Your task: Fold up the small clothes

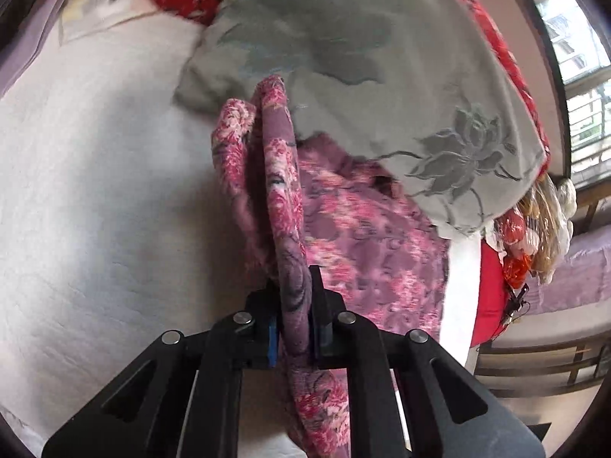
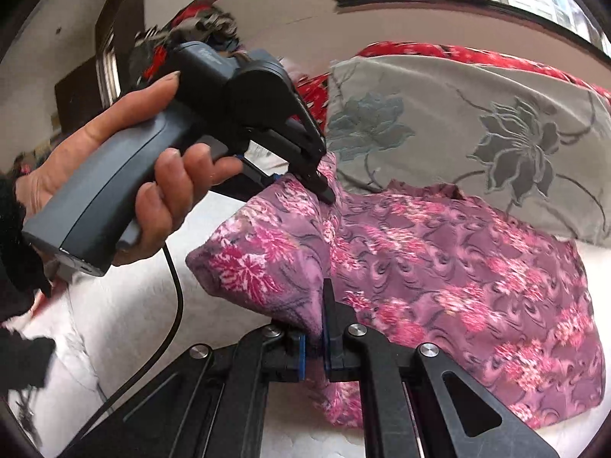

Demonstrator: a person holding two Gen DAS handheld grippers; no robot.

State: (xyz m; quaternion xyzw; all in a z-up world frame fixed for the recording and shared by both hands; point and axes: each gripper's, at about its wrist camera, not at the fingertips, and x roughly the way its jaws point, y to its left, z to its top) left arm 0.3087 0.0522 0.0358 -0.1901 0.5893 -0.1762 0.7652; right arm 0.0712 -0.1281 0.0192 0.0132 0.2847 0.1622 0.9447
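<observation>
A purple garment with pink flowers (image 2: 439, 267) lies on a white bed sheet (image 1: 95, 210), one edge lifted off it. In the left wrist view my left gripper (image 1: 294, 316) is shut on a raised fold of this garment (image 1: 282, 191), which stands up between the pads. My right gripper (image 2: 315, 336) is shut on another corner of the same cloth, low in the right wrist view. That view also shows the left gripper (image 2: 324, 187) held in a person's hand (image 2: 126, 175), pinching the cloth's upper edge.
A grey pillow with a dark flower print (image 2: 477, 129) lies just behind the garment, on red patterned bedding (image 2: 439, 51). A window (image 1: 580, 76) and a wooden bench with bags (image 1: 534, 236) stand beyond the bed's right edge. A cable (image 2: 172, 305) hangs from the left gripper.
</observation>
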